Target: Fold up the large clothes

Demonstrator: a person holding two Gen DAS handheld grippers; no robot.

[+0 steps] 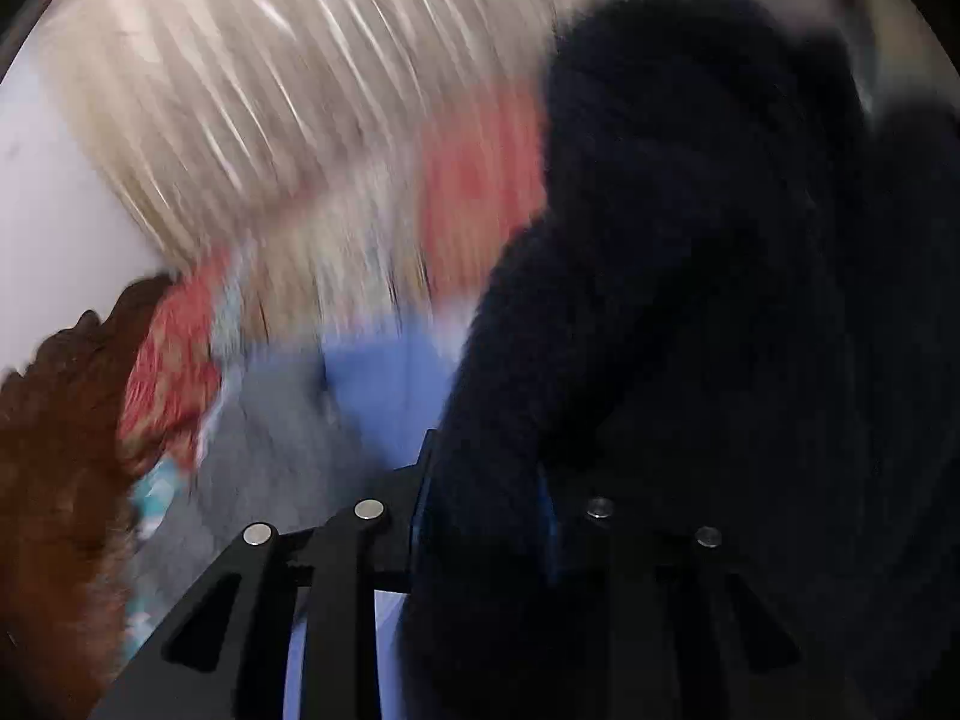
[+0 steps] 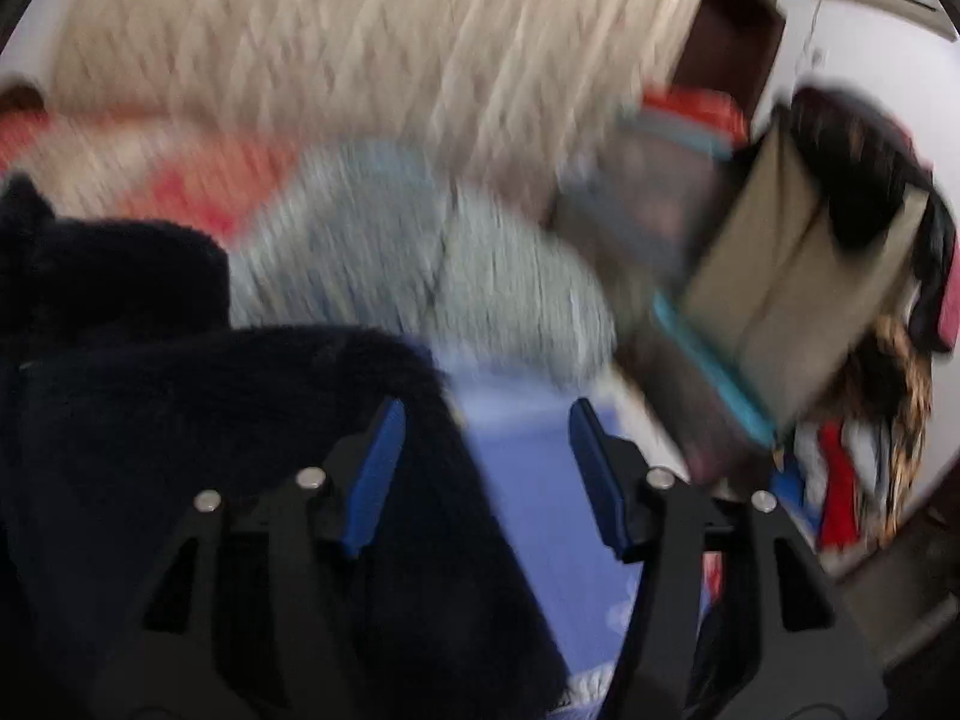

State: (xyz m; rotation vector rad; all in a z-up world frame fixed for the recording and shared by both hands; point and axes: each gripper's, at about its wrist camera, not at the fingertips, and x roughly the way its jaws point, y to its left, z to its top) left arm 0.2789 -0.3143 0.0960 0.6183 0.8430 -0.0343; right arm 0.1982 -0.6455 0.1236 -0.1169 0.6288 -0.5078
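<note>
Dark fleece garment point(image 1: 690, 300) fills the right half of the left wrist view, bunched and rising upward from the left tongs point(image 1: 480, 480), which are clamped on it. In the right wrist view it drapes to the left, over the left finger of the right tongs point(image 2: 486, 474), whose jaws stand apart with blue bedding point(image 2: 528, 480) showing between them. Judging by this, the right tongs must shift left to catch it. Blur hides its long axis.
</note>
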